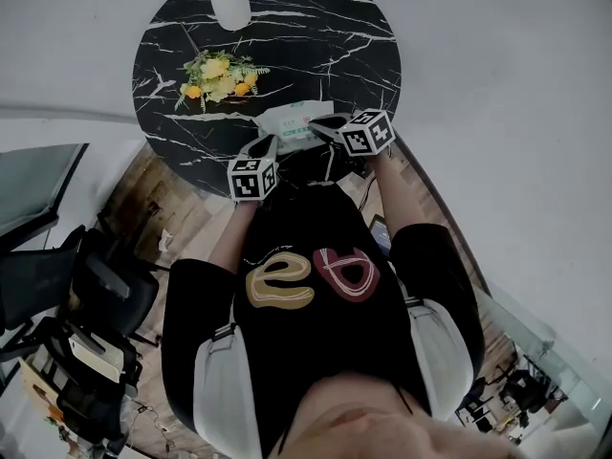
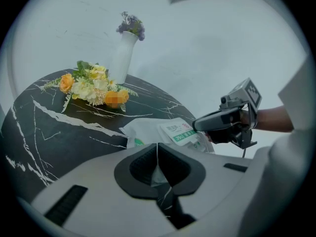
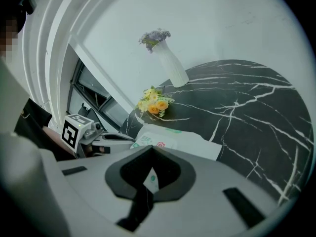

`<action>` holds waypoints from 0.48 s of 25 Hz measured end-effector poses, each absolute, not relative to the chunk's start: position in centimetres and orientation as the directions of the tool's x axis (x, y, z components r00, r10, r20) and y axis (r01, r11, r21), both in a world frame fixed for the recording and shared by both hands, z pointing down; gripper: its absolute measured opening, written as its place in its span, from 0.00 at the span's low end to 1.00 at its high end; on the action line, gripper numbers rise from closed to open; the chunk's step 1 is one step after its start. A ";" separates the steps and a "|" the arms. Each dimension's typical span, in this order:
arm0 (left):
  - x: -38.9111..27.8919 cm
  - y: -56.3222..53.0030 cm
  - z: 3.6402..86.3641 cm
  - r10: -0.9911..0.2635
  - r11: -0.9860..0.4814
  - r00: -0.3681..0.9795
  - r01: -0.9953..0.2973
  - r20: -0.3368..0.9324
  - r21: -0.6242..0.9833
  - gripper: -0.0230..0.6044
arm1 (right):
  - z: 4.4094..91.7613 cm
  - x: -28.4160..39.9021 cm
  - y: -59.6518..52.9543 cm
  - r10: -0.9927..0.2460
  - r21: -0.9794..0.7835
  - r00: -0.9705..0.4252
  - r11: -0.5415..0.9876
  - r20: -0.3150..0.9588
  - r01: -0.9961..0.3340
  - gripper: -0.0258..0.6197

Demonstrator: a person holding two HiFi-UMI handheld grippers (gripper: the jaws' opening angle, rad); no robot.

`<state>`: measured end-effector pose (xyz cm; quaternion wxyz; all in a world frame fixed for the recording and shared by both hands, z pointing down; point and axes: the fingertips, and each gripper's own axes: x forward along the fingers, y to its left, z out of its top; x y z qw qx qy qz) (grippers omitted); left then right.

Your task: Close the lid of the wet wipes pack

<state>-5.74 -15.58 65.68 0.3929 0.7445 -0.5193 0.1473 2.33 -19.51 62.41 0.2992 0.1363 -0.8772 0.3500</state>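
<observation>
Between the jaws of the left claw [image 2: 157, 154] nothing is gripped. The two jaws meet along a thin seam, and the small gap behind the tips shows only a pale bit of pack and veined stone. Just past its tips, touching or nearly so, the wet wipes pack [image 2: 148, 130] lies flat on the black marble worktop [image 2: 59, 142], its green-printed lid label [image 2: 180, 132] facing up. This claw seems placed at the near edge of the pack to steady it against a push from the other side.

The right claw [image 3: 150, 154] is likewise closed on nothing, and a sliver of white pack with a green mark shows beneath its tips. Seen from the left claw, it reaches in from the right with its nose low over the lid end of the pack. That looks like a closed nose meant to press the flap down, not to pinch it. The lid looks flat, but its far edge hides behind that nose, so I cannot tell whether it is fully sealed.

Farther out, beyond the pack and well apart from both claws, lies a flower bunch [image 2: 94, 88], and behind it stands a white vase [image 2: 123, 58] with purple blooms. Both look far enough back to stay out of the work.
</observation>
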 end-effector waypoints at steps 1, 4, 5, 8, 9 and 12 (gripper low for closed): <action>-5.8 -15.6 65.7 -0.657 -0.152 0.420 -0.887 0.625 0.437 0.07 | 62.5 2.3 -19.4 -0.030 -0.531 -0.782 0.717 0.623 -0.451 0.06; -5.8 -15.7 65.6 -0.656 -0.154 0.428 -0.882 0.621 0.446 0.07 | 62.8 2.4 -19.3 -0.035 -0.527 -0.775 0.714 0.631 -0.461 0.06; -5.8 -15.7 65.6 -0.655 -0.156 0.430 -0.881 0.621 0.446 0.07 | 62.9 2.4 -19.2 -0.038 -0.525 -0.772 0.713 0.634 -0.465 0.06; -5.8 -15.6 65.7 -0.653 -0.164 0.433 -0.882 0.621 0.442 0.07 | 63.4 2.4 -19.1 -0.046 -0.515 -0.763 0.711 0.645 -0.478 0.06; -5.8 -15.6 65.7 -0.653 -0.167 0.434 -0.882 0.621 0.441 0.07 | 63.5 2.4 -19.0 -0.048 -0.512 -0.760 0.712 0.648 -0.481 0.06; -5.8 -15.6 65.8 -0.649 -0.175 0.439 -0.881 0.621 0.440 0.07 | 63.9 2.4 -18.9 -0.051 -0.500 -0.749 0.714 0.660 -0.490 0.06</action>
